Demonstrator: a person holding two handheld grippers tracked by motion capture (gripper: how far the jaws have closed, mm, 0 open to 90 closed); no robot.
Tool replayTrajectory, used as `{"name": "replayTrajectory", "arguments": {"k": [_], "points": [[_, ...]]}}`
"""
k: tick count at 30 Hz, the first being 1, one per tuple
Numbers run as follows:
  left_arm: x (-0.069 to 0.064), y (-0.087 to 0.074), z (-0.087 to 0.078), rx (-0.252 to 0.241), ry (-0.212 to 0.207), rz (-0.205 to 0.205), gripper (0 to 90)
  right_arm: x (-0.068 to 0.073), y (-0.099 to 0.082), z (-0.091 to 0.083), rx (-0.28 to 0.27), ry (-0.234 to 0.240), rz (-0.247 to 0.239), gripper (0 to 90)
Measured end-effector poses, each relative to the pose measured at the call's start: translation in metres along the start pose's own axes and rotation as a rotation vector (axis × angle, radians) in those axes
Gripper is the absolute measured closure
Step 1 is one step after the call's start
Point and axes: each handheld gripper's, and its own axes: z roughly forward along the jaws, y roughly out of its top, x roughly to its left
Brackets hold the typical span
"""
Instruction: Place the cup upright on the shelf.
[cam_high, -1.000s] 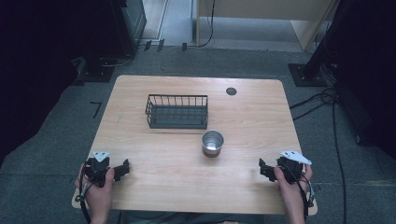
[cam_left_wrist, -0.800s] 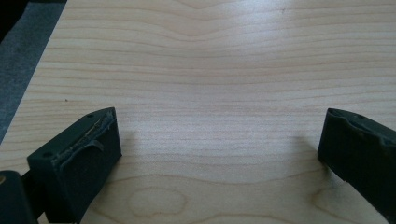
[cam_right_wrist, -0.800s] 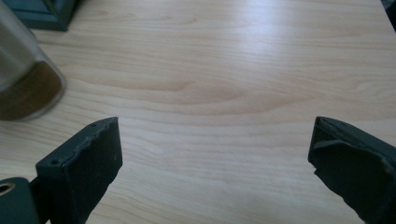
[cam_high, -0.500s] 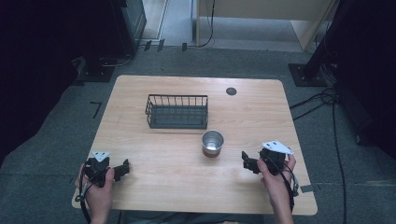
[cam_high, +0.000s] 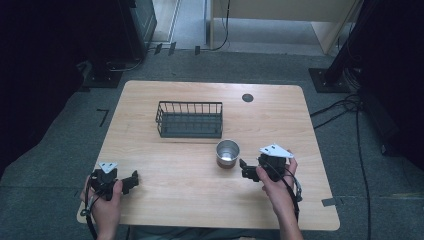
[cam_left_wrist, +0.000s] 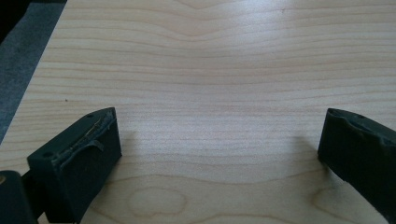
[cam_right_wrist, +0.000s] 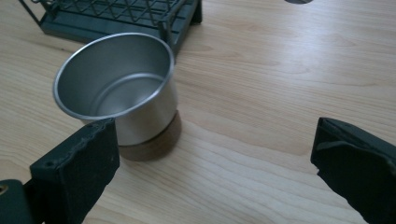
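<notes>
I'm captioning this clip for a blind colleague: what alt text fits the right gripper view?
An empty steel cup on a brown base stands upright on a wooden table, just beyond the left jaw of the open right gripper. A dark wire basket sits behind the cup.

A light wooden rectangular table with rounded corners (cam_high: 165, 200), a round dark grommet (cam_high: 247, 97) set near its far edge, stands on grey carpet floor (cam_high: 50, 165), with black equipment stands (cam_high: 330, 80) and loose black cables (cam_high: 345, 107) in the dim surroundings and a pale wooden panel (cam_high: 280, 12) beyond.
</notes>
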Motion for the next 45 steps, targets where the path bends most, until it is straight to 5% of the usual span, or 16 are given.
{"name": "replayTrajectory", "arguments": {"k": [24, 34, 45], "points": [[0.000, 0.000, 0.000, 0.000, 0.000, 0.000, 0.0, 0.046, 0.017, 0.036, 0.014, 0.077, -0.035, 0.0], [0.000, 0.000, 0.000, 0.000, 0.000, 0.000, 0.0, 0.057, 0.016, 0.059, 0.060, 0.030, -0.046, 0.5], [0.000, 0.000, 0.000, 0.000, 0.000, 0.000, 0.0, 0.062, 0.012, 0.073, 0.075, -0.019, -0.047, 12.1]]}}
